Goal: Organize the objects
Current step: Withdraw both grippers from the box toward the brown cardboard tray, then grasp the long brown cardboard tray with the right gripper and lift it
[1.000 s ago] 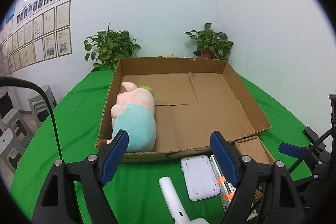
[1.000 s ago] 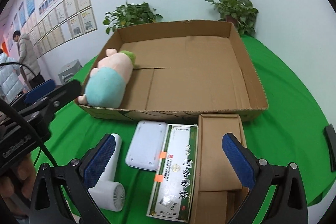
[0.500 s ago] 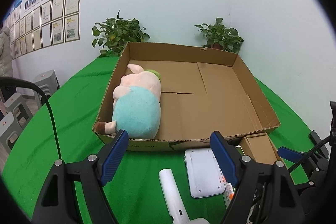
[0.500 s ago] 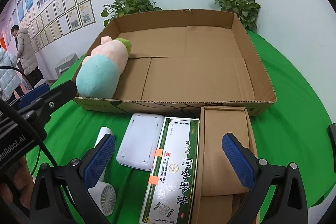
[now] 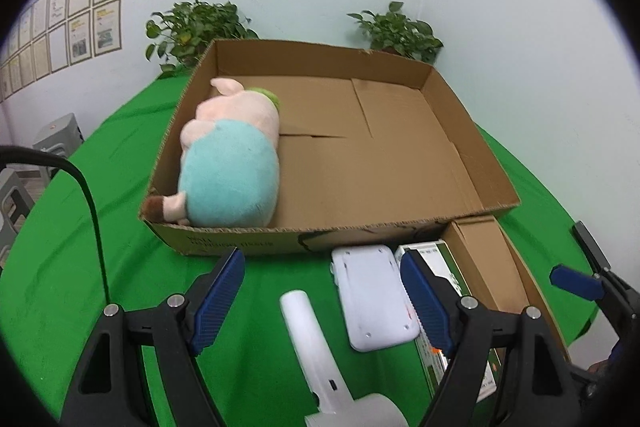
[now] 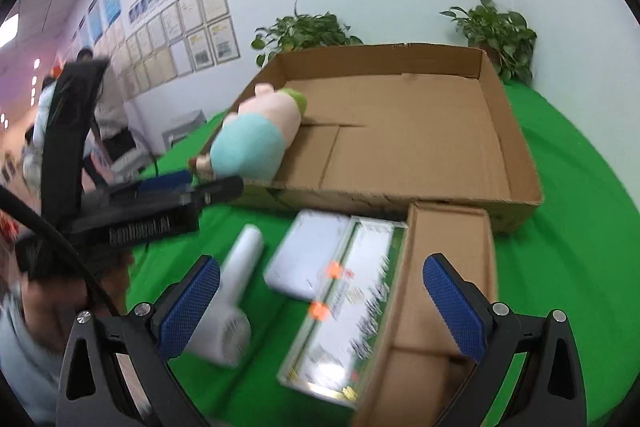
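Both tongs, left gripper [image 5: 322, 297] and right gripper [image 6: 320, 301], gape wide and empty before the cardboard tray [image 5: 240, 241], probably choosing among hairdryer [image 5: 306, 339], white pad [image 5: 374, 301], green-edged box [image 6: 348, 299] and carton [image 6: 448, 267] beside it; only the left view clearly shows the plush pig [image 5: 230, 173] already inside.

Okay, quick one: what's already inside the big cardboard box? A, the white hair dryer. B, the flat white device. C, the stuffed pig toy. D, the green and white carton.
C: the stuffed pig toy lies along the left wall inside the big cardboard box; the other three sit outside on the green cloth.
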Motion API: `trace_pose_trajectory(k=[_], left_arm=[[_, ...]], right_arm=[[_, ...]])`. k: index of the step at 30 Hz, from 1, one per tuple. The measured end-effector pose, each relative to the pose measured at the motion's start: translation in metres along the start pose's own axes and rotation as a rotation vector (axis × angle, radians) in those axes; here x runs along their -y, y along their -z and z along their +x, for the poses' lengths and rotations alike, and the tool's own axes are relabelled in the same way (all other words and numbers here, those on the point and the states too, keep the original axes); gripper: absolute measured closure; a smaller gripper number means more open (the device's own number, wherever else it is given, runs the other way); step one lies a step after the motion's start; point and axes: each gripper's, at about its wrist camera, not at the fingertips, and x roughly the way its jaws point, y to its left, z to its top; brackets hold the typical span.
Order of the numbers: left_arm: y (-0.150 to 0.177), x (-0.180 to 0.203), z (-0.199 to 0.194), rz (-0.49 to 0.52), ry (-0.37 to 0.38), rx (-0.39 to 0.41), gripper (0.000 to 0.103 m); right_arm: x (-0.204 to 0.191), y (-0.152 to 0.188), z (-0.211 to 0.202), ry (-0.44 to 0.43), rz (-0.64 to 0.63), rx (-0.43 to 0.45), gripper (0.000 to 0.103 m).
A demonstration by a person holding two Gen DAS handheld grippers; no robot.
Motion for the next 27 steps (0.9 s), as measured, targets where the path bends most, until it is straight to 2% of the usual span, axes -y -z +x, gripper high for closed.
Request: trace_pose_trajectory(k=[4,7,11,15,18,21,23,27], left_arm=[[0.006,0.010,0.004,0.018,0.068,-0.041,0.023],[0.012,0.020,0.006,0.026,0.125,-0.071,0.023],[0.015,0.039,0.007,0.037,0.221,-0.099,0.023],[0.016,0.063,0.018,0.052,0.354,-0.171,0.023],[0.018,0.076,0.035,0.041,0.434,-0.251,0.023],[0.019,0.086,0.048,0.021,0.461,-0.305,0.023],[0.019,0.089,0.050,0.017,0.465,-0.312,0.023],[0.021,0.094,0.050,0.030,0.475,-0.314,0.023]], right_arm=[[0.014,0.025,0.001,0.014,0.051,-0.079,0.001],[0.026,0.040,-0.006,0.032,0.109,-0.092,0.001],[0.035,0.052,-0.013,0.096,0.121,-0.134,0.001],[0.034,0.065,-0.007,0.130,0.120,-0.189,0.001],[0.033,0.070,0.000,0.121,0.139,-0.209,0.001],[0.027,0.074,0.009,0.144,0.135,-0.247,0.001],[0.025,0.078,0.017,0.185,0.115,-0.281,0.001],[0.032,0.082,0.024,0.185,0.139,-0.302,0.001]])
